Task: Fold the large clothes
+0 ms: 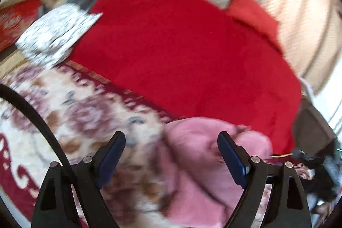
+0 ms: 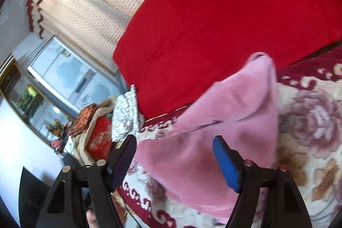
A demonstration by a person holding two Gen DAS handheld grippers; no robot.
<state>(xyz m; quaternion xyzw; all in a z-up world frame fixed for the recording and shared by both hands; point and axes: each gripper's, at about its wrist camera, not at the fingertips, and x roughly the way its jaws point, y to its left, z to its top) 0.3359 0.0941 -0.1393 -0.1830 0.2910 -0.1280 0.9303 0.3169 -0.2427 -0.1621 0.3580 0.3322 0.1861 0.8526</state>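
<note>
A pink fleece garment lies bunched on a flowered bed cover; in the right wrist view the same pink garment spreads in a long fold over the cover. My left gripper hovers above it with its jaws wide apart and nothing between the pads. My right gripper is also open above the pink cloth, which lies below its blue pads without being pinched. Both views are blurred by motion.
A red blanket covers the bed beyond the garment, with a red pillow at its far side. A black-and-white patterned folded cloth and orange-red bundles sit at the bed's end. Cream curtains hang behind.
</note>
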